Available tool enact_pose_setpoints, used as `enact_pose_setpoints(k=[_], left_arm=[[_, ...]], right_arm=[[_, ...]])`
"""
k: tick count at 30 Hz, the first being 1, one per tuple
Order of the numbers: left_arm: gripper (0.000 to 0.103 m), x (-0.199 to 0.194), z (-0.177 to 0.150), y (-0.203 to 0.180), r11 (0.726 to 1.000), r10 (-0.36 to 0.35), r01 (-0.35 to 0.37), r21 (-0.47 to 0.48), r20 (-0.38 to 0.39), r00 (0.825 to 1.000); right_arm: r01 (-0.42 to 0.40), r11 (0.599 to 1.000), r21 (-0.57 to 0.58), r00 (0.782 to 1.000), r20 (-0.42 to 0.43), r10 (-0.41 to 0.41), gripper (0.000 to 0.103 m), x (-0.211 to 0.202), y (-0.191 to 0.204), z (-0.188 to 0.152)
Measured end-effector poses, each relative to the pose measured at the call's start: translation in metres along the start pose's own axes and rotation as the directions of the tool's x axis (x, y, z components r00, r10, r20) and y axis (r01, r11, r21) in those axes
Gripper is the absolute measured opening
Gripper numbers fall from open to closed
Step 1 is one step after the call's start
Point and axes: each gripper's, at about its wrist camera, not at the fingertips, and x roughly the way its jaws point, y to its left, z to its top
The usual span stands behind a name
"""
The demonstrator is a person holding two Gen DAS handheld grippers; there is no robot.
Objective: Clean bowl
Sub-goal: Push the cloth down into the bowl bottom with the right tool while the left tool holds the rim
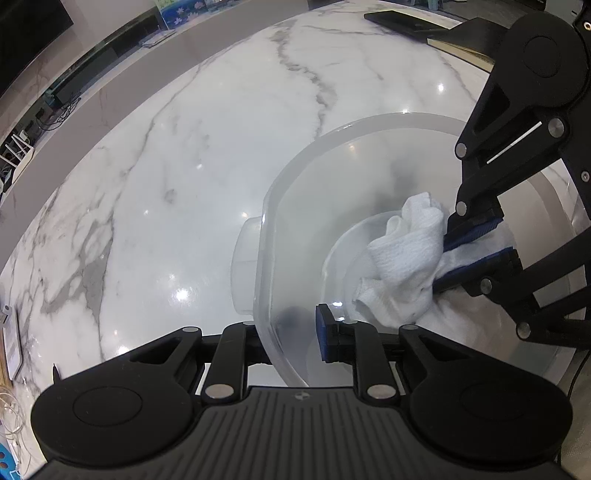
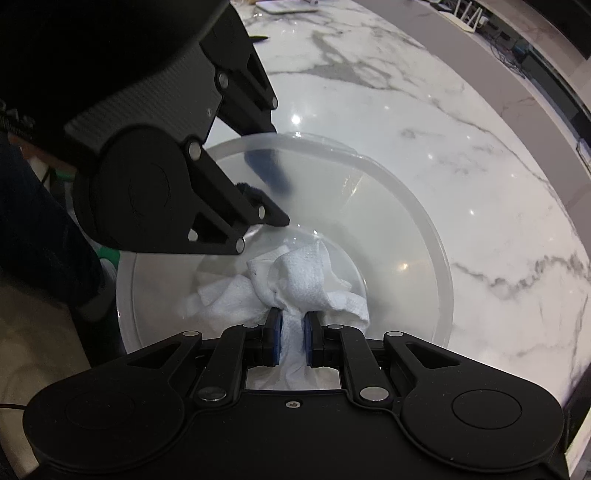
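A translucent plastic bowl stands tilted on the marble table; it also shows in the right wrist view. My left gripper is shut on the bowl's near rim, one blue pad inside the wall and the other finger outside. My right gripper is shut on a crumpled white cloth and presses it against the bowl's bottom. In the left wrist view the cloth and the right gripper show inside the bowl.
The white marble table spreads to the left and far side. A dark phone and a notebook lie at the far right. A white tray lies at the far edge in the right wrist view.
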Motion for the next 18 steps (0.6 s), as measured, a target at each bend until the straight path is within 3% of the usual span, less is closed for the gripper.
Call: enact_pose_setpoints(k=[18], left_arm=[[0.015,0.001,-0.002,-0.002,1.000,-0.008,0.008,0.026,0.012,1.000]], right_arm=[[0.142,0.990,0.024,0.990,0.005,-0.142,0.010,0.010,-0.011,0.002]])
